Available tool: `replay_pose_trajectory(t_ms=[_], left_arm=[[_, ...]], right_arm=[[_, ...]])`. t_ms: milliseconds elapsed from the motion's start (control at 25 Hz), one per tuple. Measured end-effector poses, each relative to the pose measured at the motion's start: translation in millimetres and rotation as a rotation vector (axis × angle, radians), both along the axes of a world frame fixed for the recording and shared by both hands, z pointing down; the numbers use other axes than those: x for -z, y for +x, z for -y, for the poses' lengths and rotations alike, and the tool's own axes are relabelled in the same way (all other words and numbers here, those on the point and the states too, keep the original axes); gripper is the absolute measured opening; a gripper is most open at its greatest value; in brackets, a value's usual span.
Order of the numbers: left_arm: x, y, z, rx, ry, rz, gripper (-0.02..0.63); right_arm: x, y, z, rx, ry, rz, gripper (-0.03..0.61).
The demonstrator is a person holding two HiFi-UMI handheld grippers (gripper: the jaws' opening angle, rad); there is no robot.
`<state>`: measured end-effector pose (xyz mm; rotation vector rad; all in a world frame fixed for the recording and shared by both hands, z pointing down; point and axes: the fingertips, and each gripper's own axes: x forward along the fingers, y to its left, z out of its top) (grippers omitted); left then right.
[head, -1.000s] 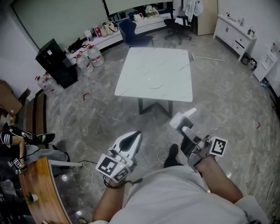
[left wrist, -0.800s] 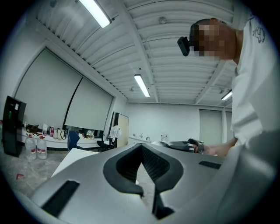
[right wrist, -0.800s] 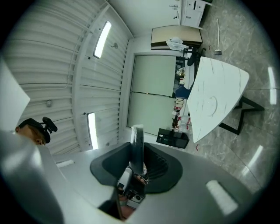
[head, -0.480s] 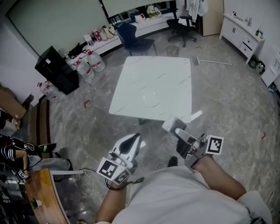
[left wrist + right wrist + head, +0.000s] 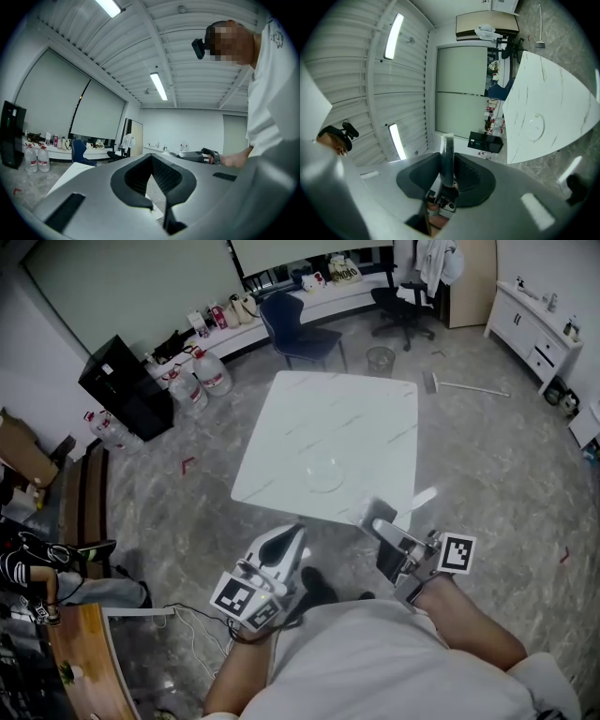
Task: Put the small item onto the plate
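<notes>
The bench (image 5: 352,413) now lies closer under the head view than it did a second ago, when a wide stretch of floor showed between its near edge and both tools. The person is closing in on it with both tools carried forward together. The right tool (image 5: 377,516) now reaches the near edge, close to the near right corner. The left tool (image 5: 279,547) hangs short of that edge, over the floor. The right tool pinches the small item (image 5: 447,152), a thin dark piece with a pale end, seen edge-on and upright between the pads in the right gripper view. That grip looks unchanged across the approach. The left tool's jaws are pressed together at their tips with nothing between them. The clear plate (image 5: 325,474) sits on the bench near the middle of the near edge, bare, and well apart from the item. By my reading the carry is nearly over, and what remains is to bring the right tool over the plate and release.
</notes>
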<state>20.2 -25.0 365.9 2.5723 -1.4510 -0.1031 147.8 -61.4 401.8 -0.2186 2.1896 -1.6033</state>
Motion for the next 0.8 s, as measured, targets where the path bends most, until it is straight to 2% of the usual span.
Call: replay_pose_trajectory(t_ms=[280,800], left_arm=[[-6.1,-26.9,63.1,-0.03,0.006,-0.037,0.006],[-21.5,-130.8,205.5,-0.147,-0.013,-0.046,0.006]], right_arm=[[-5.1,-31.3,53.1,-0.006,-0.015,-0.025,0.095],[-15.4,-136.5,176.9,-0.078,-0.01,-0.054,0.095]])
